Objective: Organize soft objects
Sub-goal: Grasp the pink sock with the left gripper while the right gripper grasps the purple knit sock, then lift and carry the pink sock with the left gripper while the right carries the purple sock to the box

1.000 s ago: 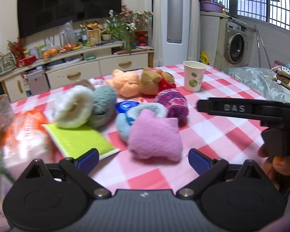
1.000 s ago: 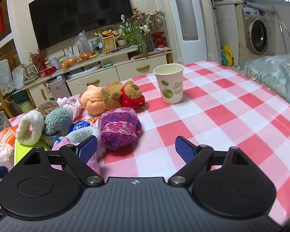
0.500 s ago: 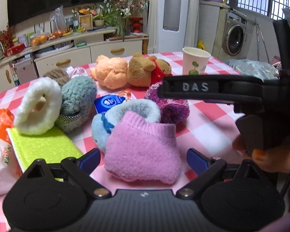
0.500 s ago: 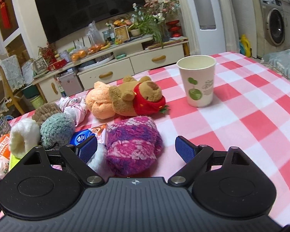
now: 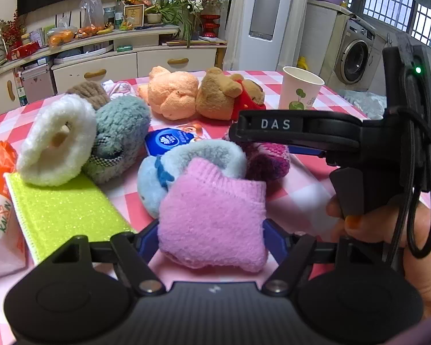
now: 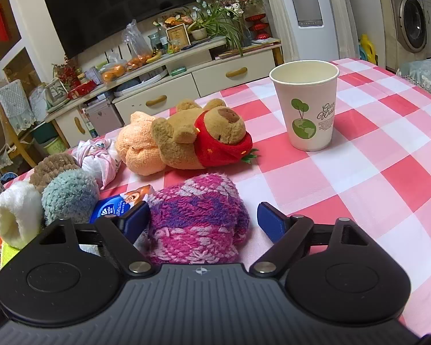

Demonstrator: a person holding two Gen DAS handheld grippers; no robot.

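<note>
The left gripper [image 5: 211, 243] had just been closing, and its blue pads now sat against both sides of the pink knitted sock [image 5: 212, 215], squeezing it where it lay on the red-and-white checked tablecloth [image 5: 296, 198]. Over on the other side, the right gripper [image 6: 202, 220] stood wide, jaws apart, with the purple-and-pink fuzzy sock [image 6: 198, 215] lying between them: the left pad was right at the sock's edge, the right pad clear of it. In the left wrist view that same right gripper reached across above the purple sock, a hand [image 5: 388, 230] wrapped round its handle. Just behind the pink sock lay a pale blue fluffy slipper-sock [image 5: 186, 161], touching it, and beyond that a blue tissue packet [image 5: 169, 141]. Off to the left sat a white fleecy sock [image 5: 54, 143] and a teal one [image 5: 120, 132] pressed together, resting partly on a lime-green sponge cloth [image 5: 63, 210]. Further back, an orange plush toy [image 6: 138, 146] and a brown bear in red [image 6: 204, 138] lay side by side, with a paper cup [image 6: 307, 106] standing upright well to their right.
</note>
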